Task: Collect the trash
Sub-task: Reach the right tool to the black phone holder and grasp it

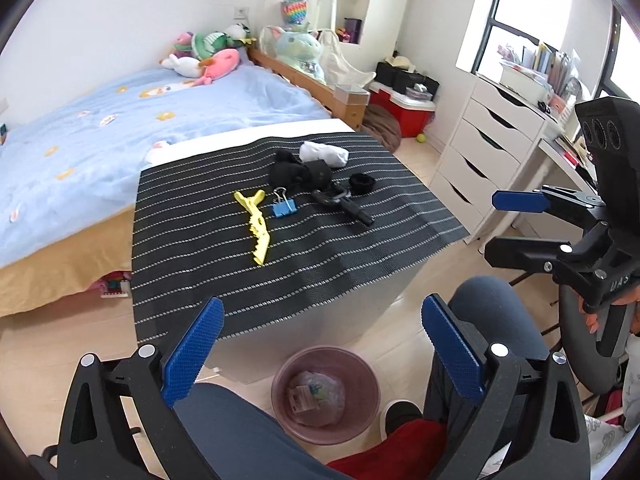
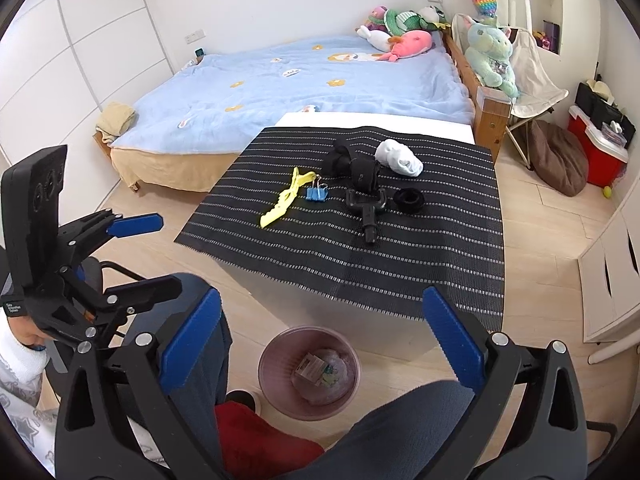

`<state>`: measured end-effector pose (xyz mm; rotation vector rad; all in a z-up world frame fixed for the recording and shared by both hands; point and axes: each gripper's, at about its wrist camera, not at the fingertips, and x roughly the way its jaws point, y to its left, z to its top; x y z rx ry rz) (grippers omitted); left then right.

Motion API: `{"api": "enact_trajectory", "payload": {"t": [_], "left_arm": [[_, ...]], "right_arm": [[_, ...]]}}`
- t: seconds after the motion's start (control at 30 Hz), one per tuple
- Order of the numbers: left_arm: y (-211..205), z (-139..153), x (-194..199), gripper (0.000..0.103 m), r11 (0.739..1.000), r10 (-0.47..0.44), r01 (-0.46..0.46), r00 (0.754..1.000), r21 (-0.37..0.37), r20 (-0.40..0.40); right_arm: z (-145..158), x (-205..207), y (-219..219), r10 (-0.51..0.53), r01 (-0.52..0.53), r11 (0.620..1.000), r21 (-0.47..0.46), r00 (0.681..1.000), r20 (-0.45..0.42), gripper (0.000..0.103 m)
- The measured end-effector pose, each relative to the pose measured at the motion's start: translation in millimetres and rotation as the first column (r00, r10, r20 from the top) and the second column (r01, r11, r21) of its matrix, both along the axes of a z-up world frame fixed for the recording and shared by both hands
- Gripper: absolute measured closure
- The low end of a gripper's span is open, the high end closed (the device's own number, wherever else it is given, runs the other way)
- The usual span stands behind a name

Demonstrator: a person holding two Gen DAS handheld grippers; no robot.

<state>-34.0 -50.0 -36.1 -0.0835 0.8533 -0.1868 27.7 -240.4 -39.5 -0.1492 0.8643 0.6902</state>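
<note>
A pink trash bin (image 1: 326, 394) (image 2: 310, 372) stands on the floor in front of the table, with a clear bag and scraps inside. On the black striped mat (image 1: 280, 240) (image 2: 400, 248) lie a white crumpled wad (image 1: 324, 153) (image 2: 399, 157), a yellow plastic piece (image 1: 256, 222) (image 2: 282, 200), a blue binder clip (image 1: 283, 205) (image 2: 316, 192), a black bundle (image 1: 298, 172) (image 2: 354, 166), a black tool (image 1: 344, 202) (image 2: 368, 210) and a black ring (image 1: 361, 181) (image 2: 408, 199). My left gripper (image 1: 320, 352) (image 2: 156, 252) is open and empty above the bin. My right gripper (image 2: 322, 344) (image 1: 504, 224) is open and empty too.
A bed with a blue cover (image 1: 120, 128) (image 2: 300, 80) and plush toys stands behind the table. A white drawer unit (image 1: 480, 148) stands at the right. My knees (image 1: 492, 312) flank the bin. A red cooler (image 2: 596, 152) and a brown cushion (image 2: 558, 160) sit on the floor.
</note>
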Motion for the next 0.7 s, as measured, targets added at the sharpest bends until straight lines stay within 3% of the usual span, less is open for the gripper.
{"api": "enact_trajectory", "payload": {"t": [0.3, 0.7], "left_arm": [[12.9, -0.5, 9.7, 0.008, 0.999, 0.031, -0.031, 0.999, -0.019, 0.015], [27.9, -7.7, 14.1, 0.008, 0.998, 0.056, -0.055, 0.998, -0.033, 0.003]], "right_arm": [[-4.1, 45.3, 23.1, 0.004, -0.004, 0.999, -0.046, 1.0, 0.011, 0.004], [-51.2, 114.2, 59.6, 0.019, -0.034, 0.985, -0.169, 0.996, -0.089, 0.004]]}}
